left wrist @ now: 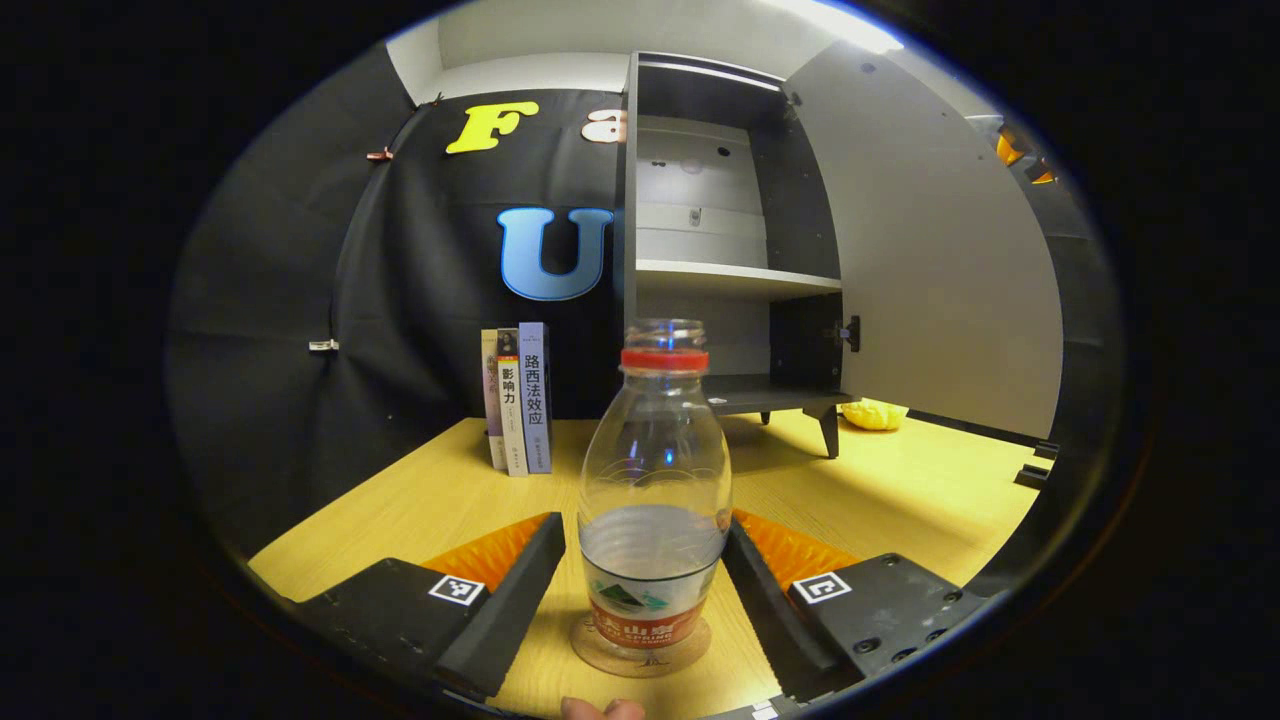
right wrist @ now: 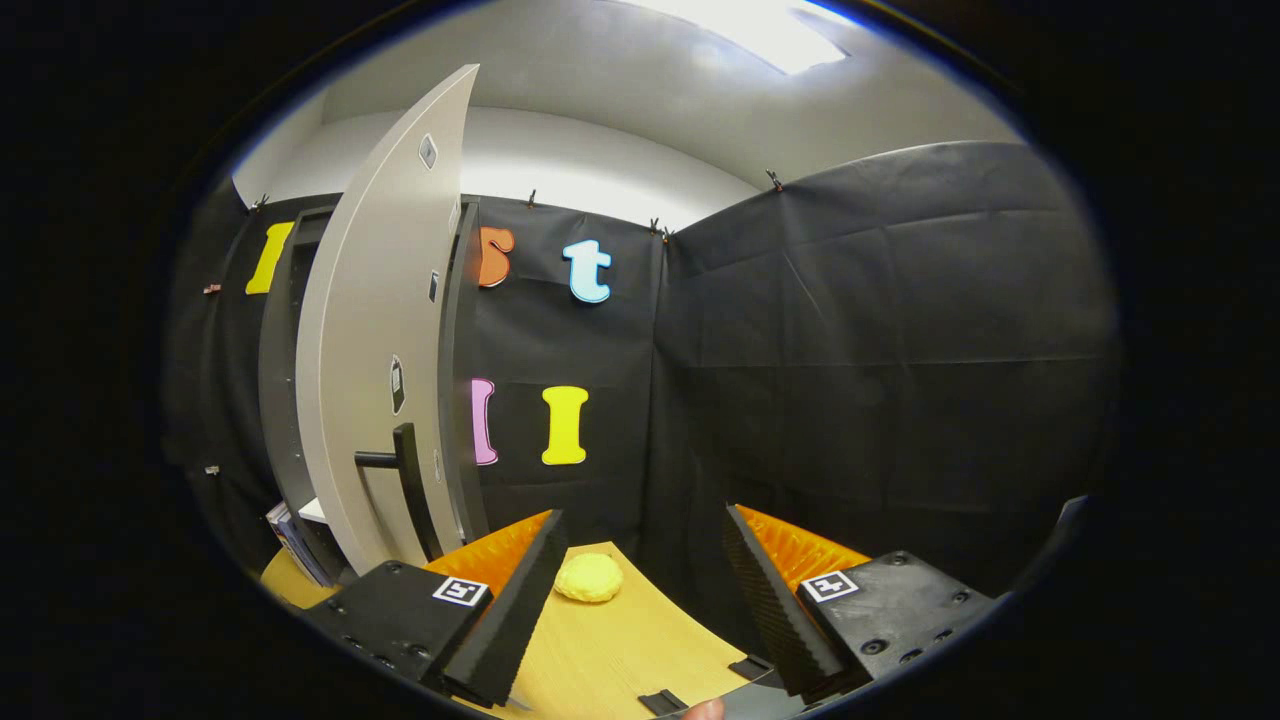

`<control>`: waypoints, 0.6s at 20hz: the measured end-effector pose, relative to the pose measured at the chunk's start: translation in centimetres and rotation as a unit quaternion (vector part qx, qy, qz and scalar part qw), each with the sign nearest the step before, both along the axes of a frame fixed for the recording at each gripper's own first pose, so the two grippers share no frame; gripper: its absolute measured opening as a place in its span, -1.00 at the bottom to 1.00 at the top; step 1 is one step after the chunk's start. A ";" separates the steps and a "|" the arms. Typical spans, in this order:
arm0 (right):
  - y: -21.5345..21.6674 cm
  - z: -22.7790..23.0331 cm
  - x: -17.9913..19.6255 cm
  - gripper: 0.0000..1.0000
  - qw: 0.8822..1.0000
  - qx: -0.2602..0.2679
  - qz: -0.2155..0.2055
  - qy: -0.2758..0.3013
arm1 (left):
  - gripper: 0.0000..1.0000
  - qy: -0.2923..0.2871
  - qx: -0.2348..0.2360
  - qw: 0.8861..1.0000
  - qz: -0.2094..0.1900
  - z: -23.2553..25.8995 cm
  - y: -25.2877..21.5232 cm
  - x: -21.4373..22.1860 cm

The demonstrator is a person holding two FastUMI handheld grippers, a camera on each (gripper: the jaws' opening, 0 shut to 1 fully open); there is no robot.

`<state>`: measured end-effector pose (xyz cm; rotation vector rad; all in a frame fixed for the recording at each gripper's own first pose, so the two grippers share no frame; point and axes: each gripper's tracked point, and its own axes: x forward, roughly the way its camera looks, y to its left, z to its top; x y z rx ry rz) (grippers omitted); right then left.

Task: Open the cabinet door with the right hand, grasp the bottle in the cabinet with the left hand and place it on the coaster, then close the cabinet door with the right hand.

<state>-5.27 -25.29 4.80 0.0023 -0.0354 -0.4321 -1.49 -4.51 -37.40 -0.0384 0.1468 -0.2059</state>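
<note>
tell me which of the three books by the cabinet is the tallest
The purple-spined book, rightmost of the three and nearest the cabinet. Its top edge stands above the two paler books beside it.

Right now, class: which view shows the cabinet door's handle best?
The right gripper view: the handle stands out dark against the door's pale outer face. The left gripper view shows the open door's inner face, with a hinge.
</note>
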 end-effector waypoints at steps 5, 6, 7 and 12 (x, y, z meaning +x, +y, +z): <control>0.9 -0.3 1.1 0.95 0.999 -0.020 0.024 0.009 | 0.92 -0.005 -0.007 1.000 0.011 5.4 -0.6 -1.1; 1.3 -0.5 1.4 0.95 0.999 -0.024 0.033 0.011 | 0.92 -0.007 -0.015 1.000 0.012 6.9 -0.8 -1.3; 1.8 -0.5 1.8 0.94 0.999 -0.029 0.043 0.011 | 0.92 -0.007 -0.019 1.000 0.007 8.4 -1.3 -1.5; 2.2 -0.3 3.0 0.94 0.997 -0.034 0.069 0.002 | 0.92 -0.014 -0.008 0.999 0.037 16.5 -0.7 -1.1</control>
